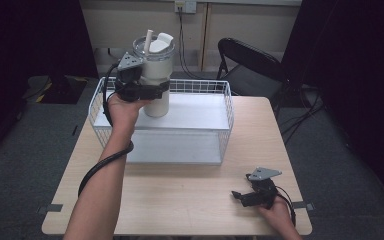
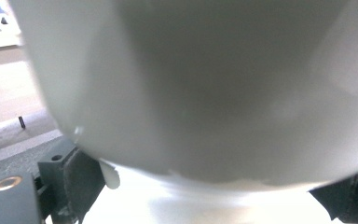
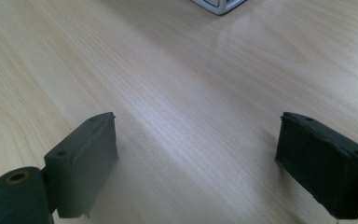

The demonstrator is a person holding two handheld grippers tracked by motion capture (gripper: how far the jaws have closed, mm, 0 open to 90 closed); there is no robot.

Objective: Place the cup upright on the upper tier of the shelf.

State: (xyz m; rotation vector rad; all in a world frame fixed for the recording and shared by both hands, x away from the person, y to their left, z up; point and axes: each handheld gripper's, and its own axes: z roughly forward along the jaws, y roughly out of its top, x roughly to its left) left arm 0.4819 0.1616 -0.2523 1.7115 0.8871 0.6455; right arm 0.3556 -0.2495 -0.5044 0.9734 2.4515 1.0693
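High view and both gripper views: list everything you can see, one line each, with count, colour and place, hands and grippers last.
tumbler: 1, white with clear lid and straw, held over the basket's left rear
wire basket: 1, white, far half of the table
table: 1, light wood, centre
folding chair: 1, black, beyond the table at right
wall socket: 1, pale, back wall
tape marks: 2, grey, table's near corners
left gripper: 1, black, clamped on the tumbler's body
right gripper: 1, black, jaws wide apart over bare table, near right corner
forearms: 2, entering from the bottom edge
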